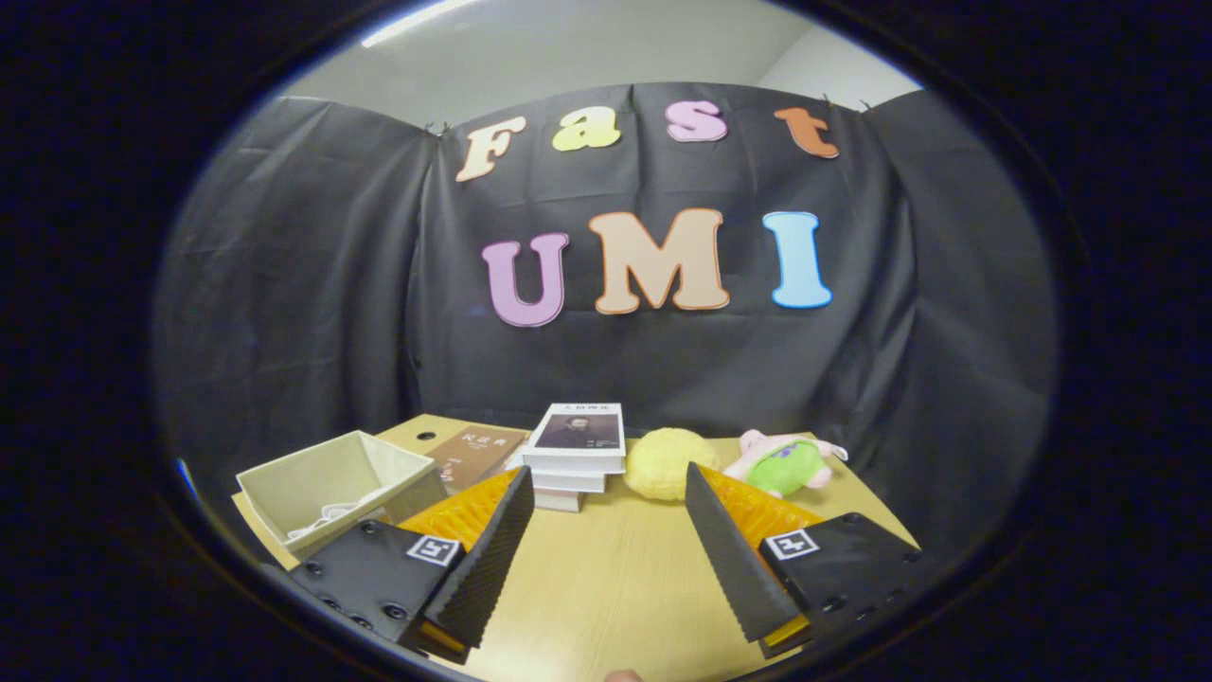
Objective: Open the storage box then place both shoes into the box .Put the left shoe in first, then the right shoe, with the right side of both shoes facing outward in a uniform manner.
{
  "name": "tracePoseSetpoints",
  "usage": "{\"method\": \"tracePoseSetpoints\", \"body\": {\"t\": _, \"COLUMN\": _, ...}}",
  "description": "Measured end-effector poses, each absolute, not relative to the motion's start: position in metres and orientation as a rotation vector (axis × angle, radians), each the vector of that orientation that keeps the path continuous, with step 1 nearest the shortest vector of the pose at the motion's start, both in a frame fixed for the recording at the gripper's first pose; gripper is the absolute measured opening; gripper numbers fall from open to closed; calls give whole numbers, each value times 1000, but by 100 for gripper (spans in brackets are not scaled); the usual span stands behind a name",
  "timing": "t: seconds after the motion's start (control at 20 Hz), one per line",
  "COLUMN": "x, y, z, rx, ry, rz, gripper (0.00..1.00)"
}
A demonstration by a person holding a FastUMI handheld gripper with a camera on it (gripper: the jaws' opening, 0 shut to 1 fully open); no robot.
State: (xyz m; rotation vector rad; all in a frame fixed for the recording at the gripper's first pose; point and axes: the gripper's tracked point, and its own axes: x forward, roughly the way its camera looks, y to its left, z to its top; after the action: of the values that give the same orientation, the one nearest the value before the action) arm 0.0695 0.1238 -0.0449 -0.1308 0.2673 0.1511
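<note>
- The gripper (606,545) hangs over the table (615,587) with its fingers spread wide — only bare wood lies between them.
- Off beyond the left finger sits the storage box (331,483), lid off, a pale open tray with something white and stringy inside.
- Straight ahead, past the fingertips, a stack of books (576,455) stands; another book (478,455) lies flat between it and the box.
- Just behind the right fingertip rests a yellow plush (663,459), and beside it a pink-and-green plush toy (786,462).

We see a staged recording booth rather than a home: black cloth (312,284) draped behind a wooden table (615,578) (props include stacked books (574,455) and plush toys (784,464)), with plain walls above.
</note>
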Motion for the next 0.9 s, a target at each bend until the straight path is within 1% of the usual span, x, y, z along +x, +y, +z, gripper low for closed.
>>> {"method": "tracePoseSetpoints", "body": {"t": 0.65, "x": 48, "y": 92, "z": -40, "rx": -168, "ry": 241, "rz": 105, "gripper": 100}}
{"method": "tracePoseSetpoints", "body": {"t": 0.9, "x": 40, "y": 94, "z": -48, "rx": -156, "ry": 246, "rz": 116, "gripper": 100}}
